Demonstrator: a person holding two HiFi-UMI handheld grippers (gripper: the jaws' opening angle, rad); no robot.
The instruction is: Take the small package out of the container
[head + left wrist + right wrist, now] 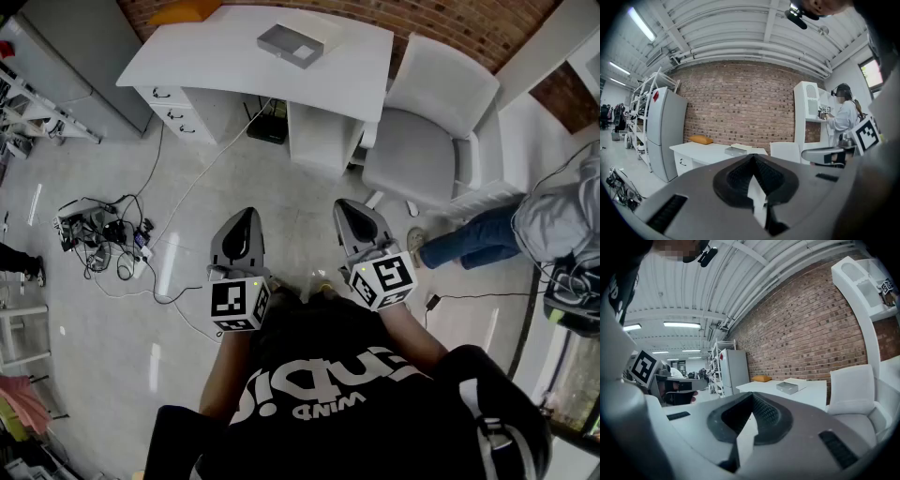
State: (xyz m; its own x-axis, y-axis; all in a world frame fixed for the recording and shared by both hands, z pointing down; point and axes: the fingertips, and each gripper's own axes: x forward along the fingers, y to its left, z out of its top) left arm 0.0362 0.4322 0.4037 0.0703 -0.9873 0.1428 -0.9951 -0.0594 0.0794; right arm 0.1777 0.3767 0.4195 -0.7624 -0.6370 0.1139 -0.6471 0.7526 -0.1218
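While both my claws point forward side by side, my left grey two-jaw gripper (246, 220) has its jaws pressed together on nothing. Ahead and well apart from both, the flat grey rectangular container (291, 44) lies on the white curved desk (206, 52), and I cannot tell whether the small package is inside it. My right grey gripper (349, 211), just beside the left, is likewise closed and empty.

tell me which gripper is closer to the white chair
Right. The right gripper is just short of the white chair, to its left; the left gripper is farther left still.
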